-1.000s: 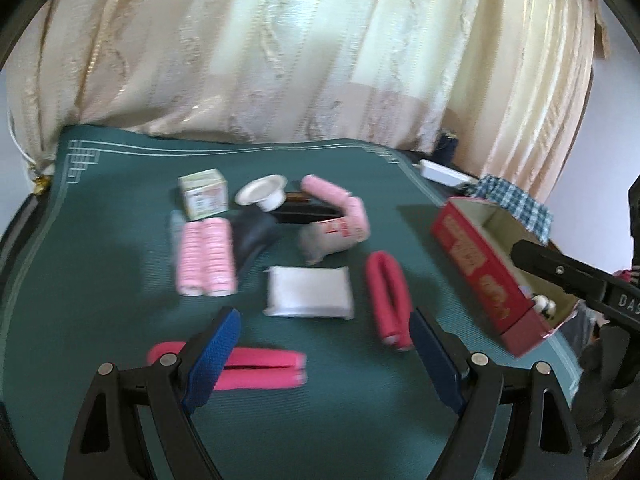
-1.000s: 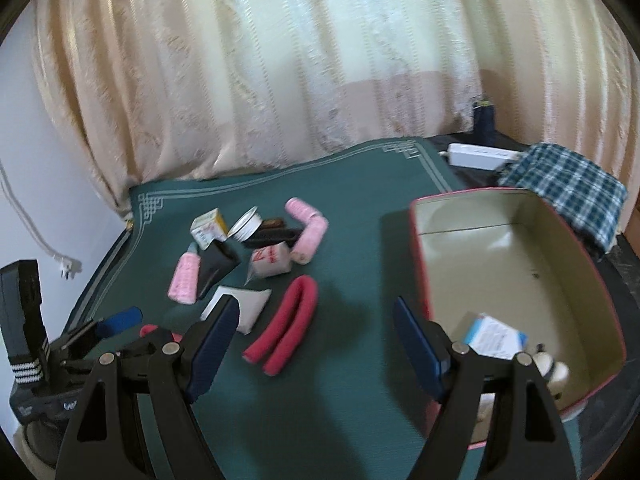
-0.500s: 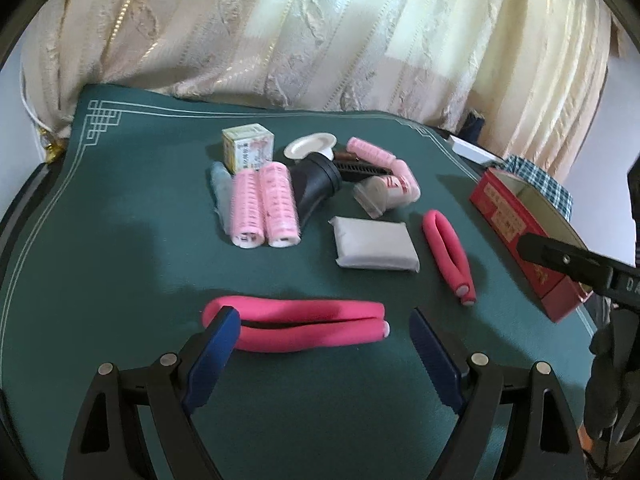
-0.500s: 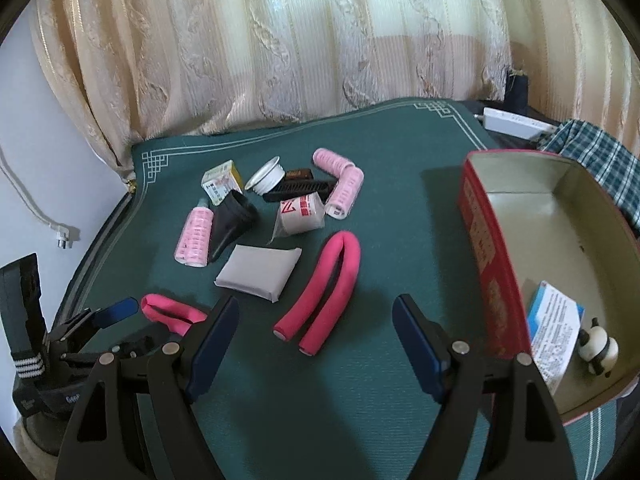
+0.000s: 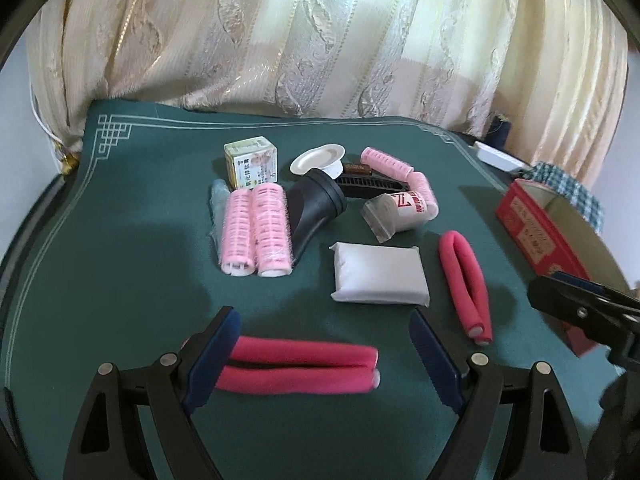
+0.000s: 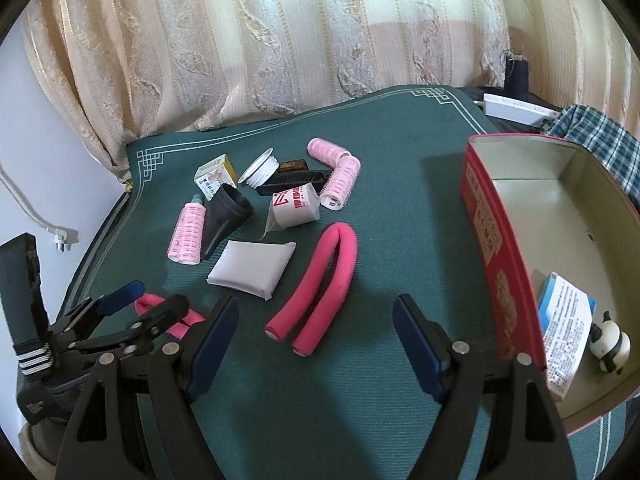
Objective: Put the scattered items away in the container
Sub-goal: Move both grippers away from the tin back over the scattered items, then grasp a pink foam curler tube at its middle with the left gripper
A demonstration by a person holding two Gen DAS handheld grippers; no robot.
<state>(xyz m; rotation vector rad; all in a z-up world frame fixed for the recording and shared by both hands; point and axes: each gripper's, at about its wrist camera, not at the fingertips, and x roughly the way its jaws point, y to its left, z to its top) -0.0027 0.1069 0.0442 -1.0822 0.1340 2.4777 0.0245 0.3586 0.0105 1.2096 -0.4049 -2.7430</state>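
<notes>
A folded hot-pink foam roller [image 5: 296,368] lies crosswise between the blue pads of my open left gripper [image 5: 320,354], its left end by the left pad [image 5: 212,356]. A second folded pink roller [image 6: 320,284] lies just ahead of my open, empty right gripper [image 6: 314,346]. The red tin [image 6: 486,240] stands open at the right, with a leaflet [image 6: 566,328] and a panda figure [image 6: 610,344] inside. A grey packet [image 6: 252,268], pale pink curlers [image 5: 256,232], a black nozzle [image 5: 316,208] and a white sachet [image 5: 400,212] lie scattered behind.
The green mat [image 5: 120,240] covers the table, with a curtain [image 5: 320,40] behind. A small box [image 5: 252,162], white lid [image 5: 318,158], black comb [image 5: 372,190] and two more curlers [image 6: 338,176] sit at the back. A power strip [image 6: 516,110] and checked cloth [image 6: 600,140] lie beyond the tin.
My left gripper has come down and forward, so the near pink roller now lies between its pads. My right gripper has moved closer to the second roller and the tin.
</notes>
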